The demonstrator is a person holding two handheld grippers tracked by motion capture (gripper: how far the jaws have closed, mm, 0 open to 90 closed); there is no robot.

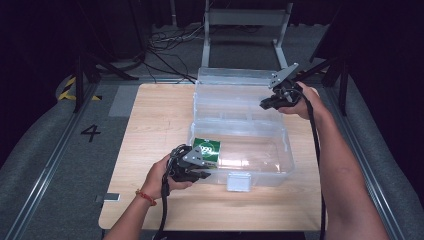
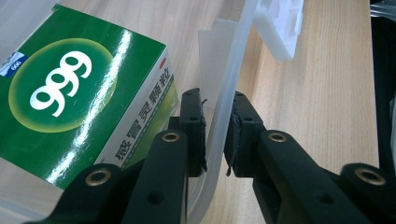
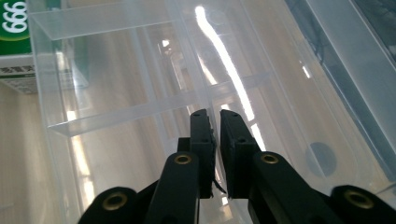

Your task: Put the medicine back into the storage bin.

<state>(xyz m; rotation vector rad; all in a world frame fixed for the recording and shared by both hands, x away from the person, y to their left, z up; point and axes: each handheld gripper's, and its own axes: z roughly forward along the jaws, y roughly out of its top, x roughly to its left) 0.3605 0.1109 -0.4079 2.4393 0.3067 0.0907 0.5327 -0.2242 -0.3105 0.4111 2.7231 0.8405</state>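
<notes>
A clear plastic storage box [image 1: 287, 150] stands open on the wooden table, its lid [image 1: 235, 76] tipped back. A green "999" medicine carton [image 1: 207, 149] lies inside at the front left corner and also appears close up [image 2: 70, 93]. My left gripper [image 1: 202, 175] is shut on the box's front wall [image 2: 229, 70], one pad inside and one outside [image 2: 215, 95]. At the back right, my right gripper [image 1: 265, 104] reaches into the clear divided tray [image 3: 140, 107]. Its jaws [image 3: 212, 112] stand almost together, and a thin clear partition seems pinched between them.
The white latch [image 1: 238, 181] hangs on the box's front wall, right of my left gripper. Bare tabletop [image 1: 150, 110] lies left of the box and along the near edge. A metal frame [image 1: 245, 20] and cables sit on the floor beyond the table.
</notes>
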